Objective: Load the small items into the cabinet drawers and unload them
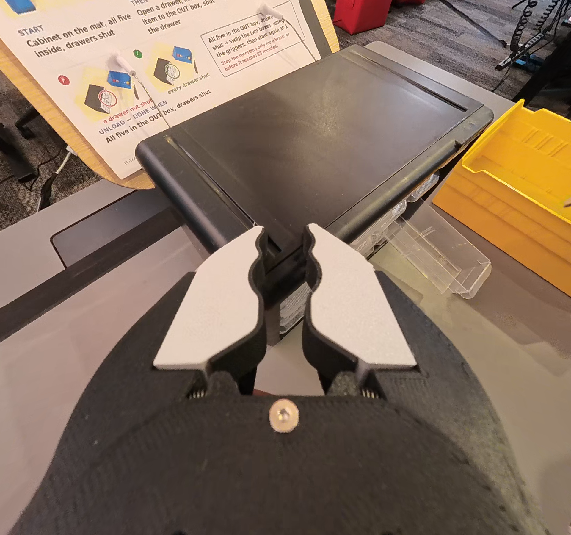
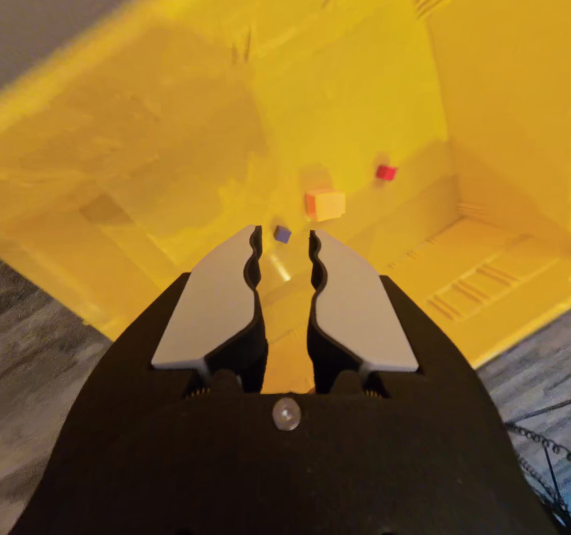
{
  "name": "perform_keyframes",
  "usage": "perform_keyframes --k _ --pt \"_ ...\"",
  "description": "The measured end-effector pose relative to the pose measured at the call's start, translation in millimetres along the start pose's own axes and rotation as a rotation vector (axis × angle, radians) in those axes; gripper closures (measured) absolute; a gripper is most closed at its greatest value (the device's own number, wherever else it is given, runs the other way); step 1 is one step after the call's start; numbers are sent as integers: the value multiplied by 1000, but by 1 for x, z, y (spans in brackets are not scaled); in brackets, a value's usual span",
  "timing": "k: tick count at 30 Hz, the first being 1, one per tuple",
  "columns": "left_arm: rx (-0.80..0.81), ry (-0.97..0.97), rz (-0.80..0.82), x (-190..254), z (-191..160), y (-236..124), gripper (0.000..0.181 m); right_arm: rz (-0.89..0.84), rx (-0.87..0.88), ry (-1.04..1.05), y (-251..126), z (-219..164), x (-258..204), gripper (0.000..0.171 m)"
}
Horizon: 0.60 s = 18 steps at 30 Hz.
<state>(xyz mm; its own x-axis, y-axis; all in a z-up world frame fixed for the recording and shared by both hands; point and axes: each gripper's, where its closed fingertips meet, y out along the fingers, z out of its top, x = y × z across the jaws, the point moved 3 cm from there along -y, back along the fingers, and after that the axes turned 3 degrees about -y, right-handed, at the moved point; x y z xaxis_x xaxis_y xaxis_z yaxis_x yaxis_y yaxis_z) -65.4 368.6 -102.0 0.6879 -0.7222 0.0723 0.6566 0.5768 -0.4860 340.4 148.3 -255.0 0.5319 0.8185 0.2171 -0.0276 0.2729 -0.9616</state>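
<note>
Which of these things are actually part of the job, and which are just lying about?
Part of the job:
- black cabinet
- clear drawer, pulled out
- yellow bin
- blue cube, orange cube, red cube and a small pale cylinder inside the bin
- left tongs, right tongs

Just lying about:
- instruction sheet
- red fabric bin

Open clear drawer (image 1: 438, 254) juts beside yellow bin (image 1: 513, 186)

Black cabinet (image 1: 309, 136) with clear drawer (image 1: 432, 254) at 3 o'clock; yellow bin (image 1: 509, 186) beyond, red fabric bin (image 1: 361, 4) at 1 o'clock. Inside the yellow bin: orange cube (image 2: 325, 208), red cube (image 2: 386, 172) at 2 o'clock of it, blue cube (image 2: 282, 234) at 7 o'clock. Mottled grey carpet (image 2: 46, 334).
</note>
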Motion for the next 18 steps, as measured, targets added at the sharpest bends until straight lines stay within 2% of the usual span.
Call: perform_keyframes --k 5,9,13,18 --pt "4 -2 2 0 0 0 158 -151 291 -76 -64 70 2 133" --pt "6 -4 4 0 0 0 159 -250 436 -272 -86 141 -19 124" --pt "3 -3 4 0 0 0 158 -367 442 -480 -68 199 -40 116" --pt "5 -3 4 0 0 0 158 -478 296 -684 -24 228 -45 116"
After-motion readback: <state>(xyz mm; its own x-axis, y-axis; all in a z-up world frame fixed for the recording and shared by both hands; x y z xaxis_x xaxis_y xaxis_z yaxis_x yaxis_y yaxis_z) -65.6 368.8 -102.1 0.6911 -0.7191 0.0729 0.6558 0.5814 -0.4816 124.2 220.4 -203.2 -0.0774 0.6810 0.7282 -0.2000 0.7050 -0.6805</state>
